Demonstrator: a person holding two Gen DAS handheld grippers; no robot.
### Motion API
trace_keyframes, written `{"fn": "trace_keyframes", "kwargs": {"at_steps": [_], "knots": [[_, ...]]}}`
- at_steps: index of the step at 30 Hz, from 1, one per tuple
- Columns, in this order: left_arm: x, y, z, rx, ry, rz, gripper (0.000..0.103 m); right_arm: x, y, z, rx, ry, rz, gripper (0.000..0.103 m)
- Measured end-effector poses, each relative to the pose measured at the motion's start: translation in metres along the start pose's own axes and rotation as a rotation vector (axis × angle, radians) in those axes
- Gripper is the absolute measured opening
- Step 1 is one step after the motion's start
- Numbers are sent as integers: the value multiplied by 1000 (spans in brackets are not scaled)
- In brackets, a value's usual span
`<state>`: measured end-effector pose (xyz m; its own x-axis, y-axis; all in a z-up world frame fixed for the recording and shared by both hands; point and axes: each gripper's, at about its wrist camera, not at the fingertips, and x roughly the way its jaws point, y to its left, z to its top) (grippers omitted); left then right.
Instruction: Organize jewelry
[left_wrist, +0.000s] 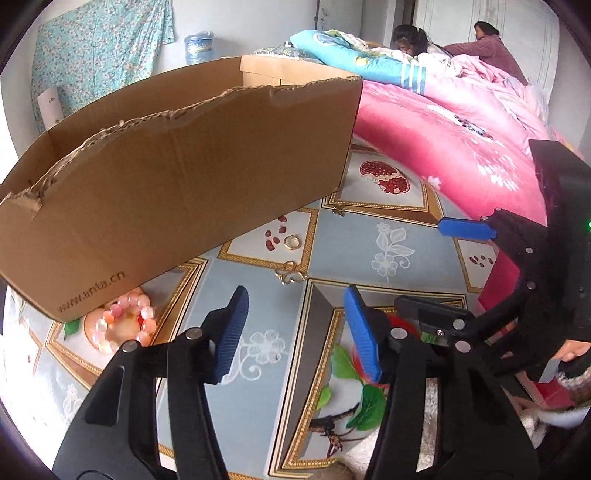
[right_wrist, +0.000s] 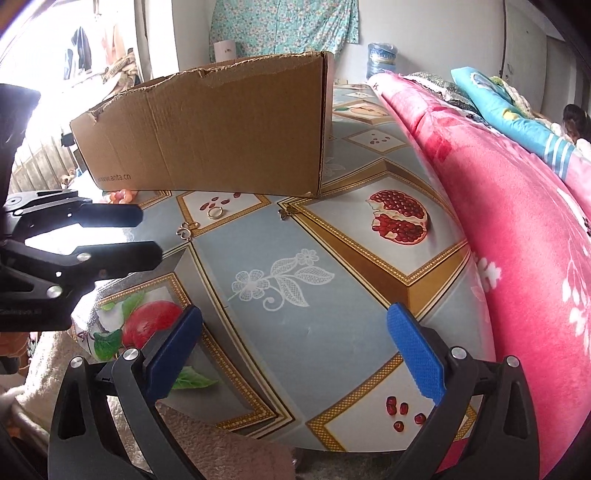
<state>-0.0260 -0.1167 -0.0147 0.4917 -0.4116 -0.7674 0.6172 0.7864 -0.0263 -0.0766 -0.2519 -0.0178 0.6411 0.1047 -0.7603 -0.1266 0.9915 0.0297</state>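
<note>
Gold ring (left_wrist: 291, 242) (on tablecloth) well beyond left gripper (left_wrist: 295, 332), jaws apart, empty, right gripper (right_wrist: 295, 354) likewise.

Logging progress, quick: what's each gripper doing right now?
Left gripper: open, holding nothing.
Right gripper: open wide, holding nothing.

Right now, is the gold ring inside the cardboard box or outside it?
Outside. The gold ring lies flat on the patterned tablecloth, in front of the cardboard box, apart from its wall.

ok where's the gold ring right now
The gold ring lies on the patterned table, just in front of the cardboard box, with a small gold clasp just nearer the left wrist camera.
</note>
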Motion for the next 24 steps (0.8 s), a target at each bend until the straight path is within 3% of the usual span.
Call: {"fn": "trace_keyframes", "kwargs": {"at_steps": [4,8,24], "knots": [[16,-6,7,64,46,28,46,-1,0,-2,-10,-14,10,97],[19,-4,9,70,59,7,45,0,0,-2,-21,-21,21,97],[27,-7,18,144,73,-36,21,0,0,-3,-21,-33,22,97]]}}
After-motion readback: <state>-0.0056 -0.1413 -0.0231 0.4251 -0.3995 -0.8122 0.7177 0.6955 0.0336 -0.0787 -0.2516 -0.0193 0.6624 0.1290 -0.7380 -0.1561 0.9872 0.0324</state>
